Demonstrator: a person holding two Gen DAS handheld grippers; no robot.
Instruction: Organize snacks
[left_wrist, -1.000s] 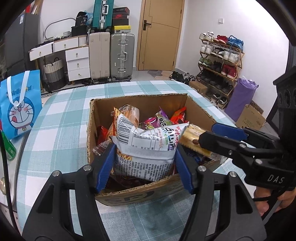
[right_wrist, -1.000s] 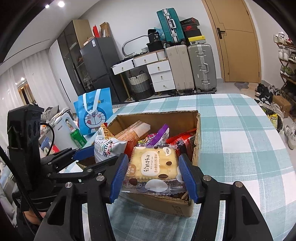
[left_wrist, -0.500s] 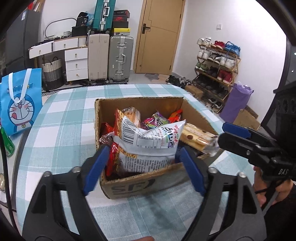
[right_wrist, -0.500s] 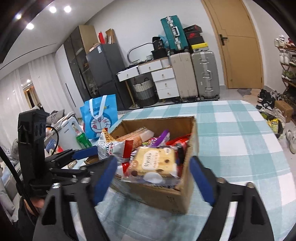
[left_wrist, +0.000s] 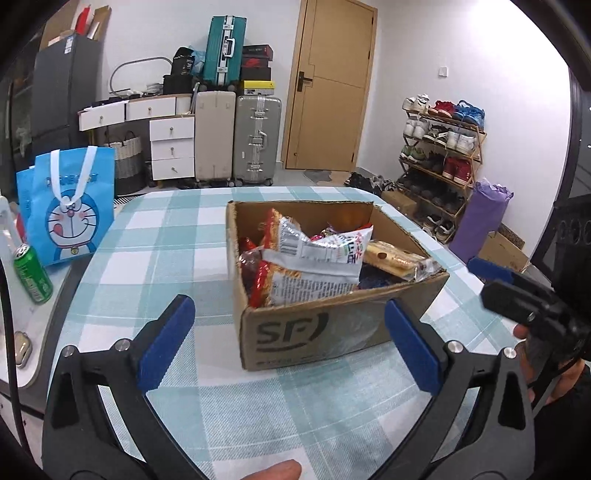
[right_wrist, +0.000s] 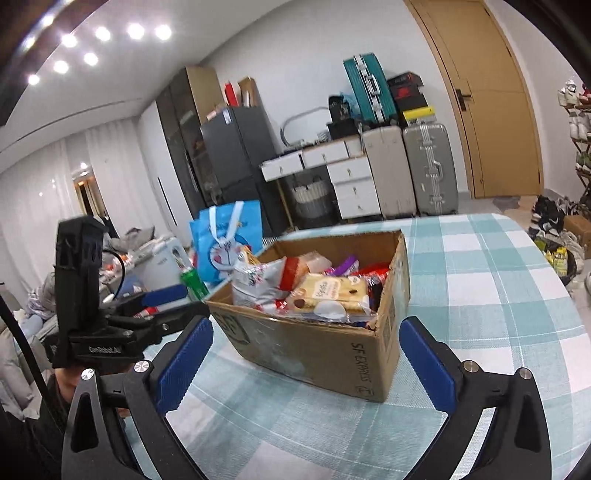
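With both the left gripper (left_wrist: 288, 341) and right gripper (right_wrist: 304, 360) spread empty, snacks sit boxed in the SF carton (left_wrist: 321, 328) at 12 o'clock; next likely withdrawal.

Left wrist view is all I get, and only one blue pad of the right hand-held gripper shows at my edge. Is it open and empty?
Observer: Yes. The right hand-held gripper is wide open, with nothing between its pads.
Operator: Where is it pointing?
Observer: At the near corner of the cardboard box, short of touching it.
Operator: How does the cookie pack lie on that side?
Observer: The cookie pack lies label side up on top of the other snacks, just inside that corner.
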